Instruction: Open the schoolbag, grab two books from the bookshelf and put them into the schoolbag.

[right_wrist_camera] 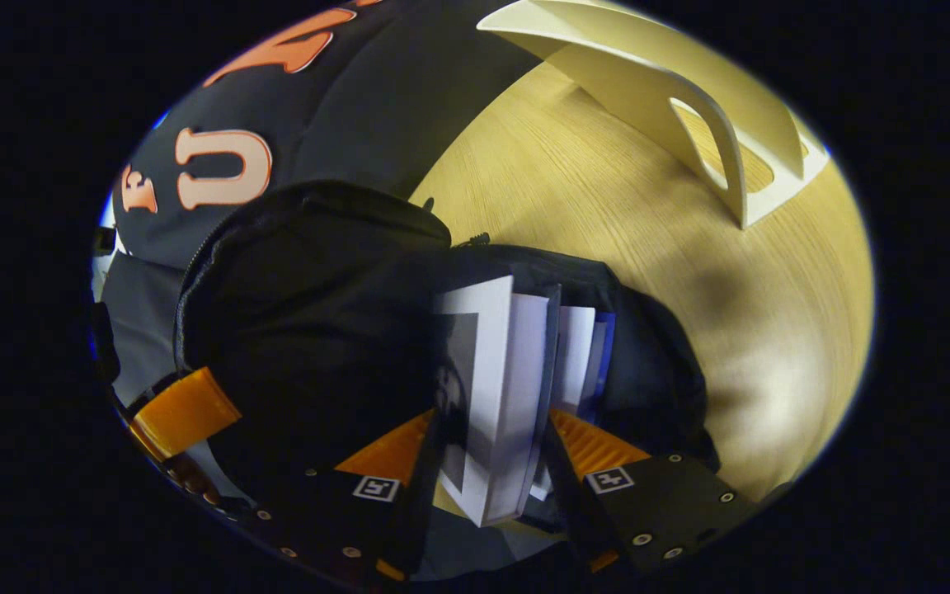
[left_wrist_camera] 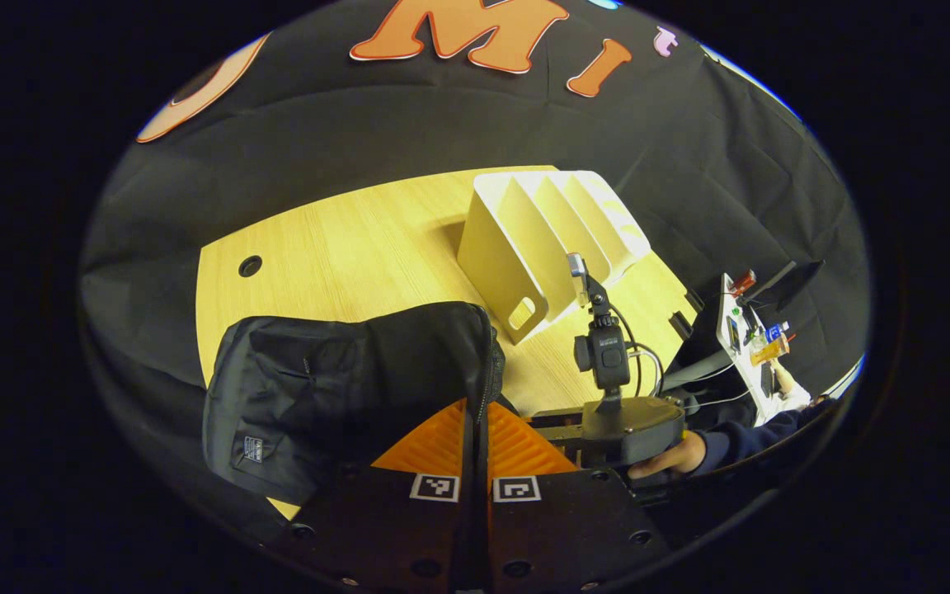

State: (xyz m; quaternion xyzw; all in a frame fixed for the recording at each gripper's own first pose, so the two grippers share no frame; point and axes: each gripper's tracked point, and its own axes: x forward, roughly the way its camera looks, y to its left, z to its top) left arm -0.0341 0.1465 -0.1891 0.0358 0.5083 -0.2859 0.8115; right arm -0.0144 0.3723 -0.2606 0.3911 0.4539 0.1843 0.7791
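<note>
Between the right gripper (right_wrist_camera: 487,462) fingers stands a book (right_wrist_camera: 487,396), clamped, its long axis pointing straight ahead into the open schoolbag (right_wrist_camera: 310,313) mouth (a second book (right_wrist_camera: 578,363) sits alongside). Left gripper (left_wrist_camera: 475,437) pinches the bag's edge.

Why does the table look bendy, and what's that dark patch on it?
Left gripper view: the fisheye lens curves the table's edges. Right gripper view: a soft shadow darkens the wood beside the schoolbag; the book looks sharp.
</note>
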